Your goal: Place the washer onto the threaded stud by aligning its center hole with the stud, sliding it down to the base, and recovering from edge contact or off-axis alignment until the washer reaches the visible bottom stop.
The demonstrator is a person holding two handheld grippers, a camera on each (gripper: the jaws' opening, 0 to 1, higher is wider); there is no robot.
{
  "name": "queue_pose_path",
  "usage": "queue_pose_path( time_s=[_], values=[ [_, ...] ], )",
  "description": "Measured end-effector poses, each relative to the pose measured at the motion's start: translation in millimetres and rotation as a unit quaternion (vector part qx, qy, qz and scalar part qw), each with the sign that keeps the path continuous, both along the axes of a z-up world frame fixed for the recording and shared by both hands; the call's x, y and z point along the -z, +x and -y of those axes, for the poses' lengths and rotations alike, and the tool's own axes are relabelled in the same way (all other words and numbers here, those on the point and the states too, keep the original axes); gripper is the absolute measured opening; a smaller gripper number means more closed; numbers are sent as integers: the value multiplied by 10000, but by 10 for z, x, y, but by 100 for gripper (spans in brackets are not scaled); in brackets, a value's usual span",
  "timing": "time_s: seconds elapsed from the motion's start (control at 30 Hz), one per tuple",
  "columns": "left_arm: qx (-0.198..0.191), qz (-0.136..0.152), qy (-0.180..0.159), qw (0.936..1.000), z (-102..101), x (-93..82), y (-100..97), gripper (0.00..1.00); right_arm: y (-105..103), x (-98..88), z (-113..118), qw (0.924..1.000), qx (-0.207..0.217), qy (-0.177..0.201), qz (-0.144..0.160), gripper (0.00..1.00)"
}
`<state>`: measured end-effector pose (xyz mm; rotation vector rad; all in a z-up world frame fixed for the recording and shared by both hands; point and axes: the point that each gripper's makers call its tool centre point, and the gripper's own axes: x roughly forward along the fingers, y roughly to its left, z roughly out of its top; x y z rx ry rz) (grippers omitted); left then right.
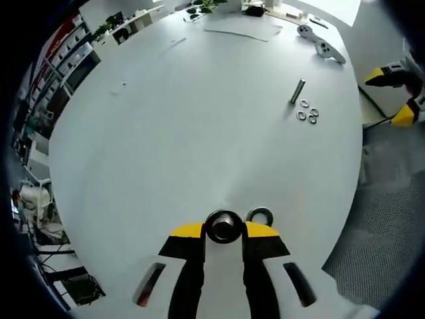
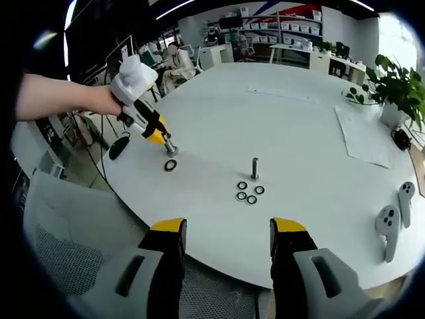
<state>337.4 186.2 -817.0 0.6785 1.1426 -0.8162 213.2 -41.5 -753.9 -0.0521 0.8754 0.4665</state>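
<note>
1. The left claw is closed narrow on a short metal piece with a round end, which looks like a stud or a bolt; I cannot tell which. It stands on the white counter near the edge.
2. Just beside this piece, touching or almost touching, one washer lies flat on the counter. In the right gripper view the same washer is seen near the left claw, which a hand in a white glove holds.
3. The right claw is wide open and holds nothing. It hangs over the near edge of the counter, well apart from the parts.
4. In the middle of the counter stands a threaded stud, upright, with three more washers lying close in front of it. In the left gripper view the stud and these washers are far away, toward the right.
5. My judgement: no washer is on a stud yet, so the task is at its beginning.
6. To do the step well, the right claw should take one washer by its outer rim and keep it level. Then bring the hole exactly over the top of the stud before lowering.
7. If the rim catches on the thread, lift a little, make the washer level again and lower slowly until it rests at the base.
</note>
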Motion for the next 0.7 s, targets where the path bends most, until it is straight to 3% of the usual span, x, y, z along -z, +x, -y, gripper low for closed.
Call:
queue_pose_path(
  time_s=[0.37, 0.7],
  values=[
    [-88, -50, 139, 9999, -11, 242, -1, 19, -11, 1, -21, 10000, -68, -1, 3, 53],
    [-151, -62, 181, 9997, -26, 339, 6, 19, -15, 3, -29, 10000, -81, 8, -9, 53]
  ],
)
